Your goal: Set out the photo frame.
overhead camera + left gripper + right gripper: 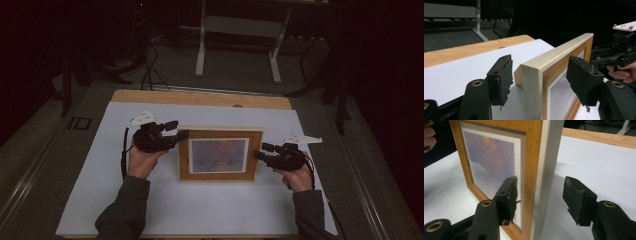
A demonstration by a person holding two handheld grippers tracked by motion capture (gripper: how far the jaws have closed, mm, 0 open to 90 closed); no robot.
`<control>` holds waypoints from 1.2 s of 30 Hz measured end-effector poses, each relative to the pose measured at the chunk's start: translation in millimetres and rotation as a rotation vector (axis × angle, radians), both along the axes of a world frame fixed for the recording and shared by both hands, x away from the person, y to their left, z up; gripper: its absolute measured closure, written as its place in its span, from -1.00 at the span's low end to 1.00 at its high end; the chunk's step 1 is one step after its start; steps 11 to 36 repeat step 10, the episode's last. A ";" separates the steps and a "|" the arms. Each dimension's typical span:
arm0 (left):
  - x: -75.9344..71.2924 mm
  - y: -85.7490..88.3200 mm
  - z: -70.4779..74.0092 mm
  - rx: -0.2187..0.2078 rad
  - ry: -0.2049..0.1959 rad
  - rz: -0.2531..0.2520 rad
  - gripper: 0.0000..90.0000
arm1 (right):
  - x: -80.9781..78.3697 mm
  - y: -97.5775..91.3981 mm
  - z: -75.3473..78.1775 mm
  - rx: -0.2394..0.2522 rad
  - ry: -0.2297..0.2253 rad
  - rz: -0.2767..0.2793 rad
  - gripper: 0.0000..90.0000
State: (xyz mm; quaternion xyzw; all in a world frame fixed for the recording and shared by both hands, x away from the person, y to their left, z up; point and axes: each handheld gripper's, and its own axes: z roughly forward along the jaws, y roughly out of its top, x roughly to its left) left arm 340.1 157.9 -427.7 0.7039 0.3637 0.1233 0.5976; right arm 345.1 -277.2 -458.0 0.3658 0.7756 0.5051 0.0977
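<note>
On the white mat [150, 210], upright wooden picture frame [220, 154], sunset print, both jaws open astride its edges.

Looks like a lab or recording studio, not a home. Dark room, black surroundings on all sides. Wooden bench [200, 97] covered with a plain white sheet [200, 200] as a staging surface. Loose black cables [150, 65] run across the grey floor [235, 65] behind it. White metal legs of another table [202, 45] stand farther back, dark stand legs [342, 100] at the right. A floor marking reading "ID" [80, 123] sits left of the bench.
</note>
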 end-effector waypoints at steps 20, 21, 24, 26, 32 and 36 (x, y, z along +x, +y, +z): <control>-19.6 27.1 -4.3 0.107 0.004 0.186 -0.21 | -8.0 -9.3 -2.4 -0.030 0.012 0.009 -0.12; -19.6 27.1 -4.3 0.107 0.004 0.186 -0.21 | -8.0 -9.3 -2.4 -0.030 0.012 0.009 -0.12; -19.6 27.1 -4.3 0.107 0.004 0.186 -0.21 | -8.0 -9.3 -2.4 -0.030 0.012 0.009 -0.12; -19.6 27.1 -4.3 0.107 0.004 0.186 -0.21 | -8.0 -9.3 -2.4 -0.030 0.012 0.009 -0.12; -19.6 27.1 -4.3 0.107 0.004 0.186 -0.21 | -8.0 -9.3 -2.4 -0.030 0.012 0.009 -0.12; -19.6 27.1 -4.3 0.107 0.004 0.186 -0.21 | -8.0 -9.3 -2.4 -0.030 0.012 0.009 -0.12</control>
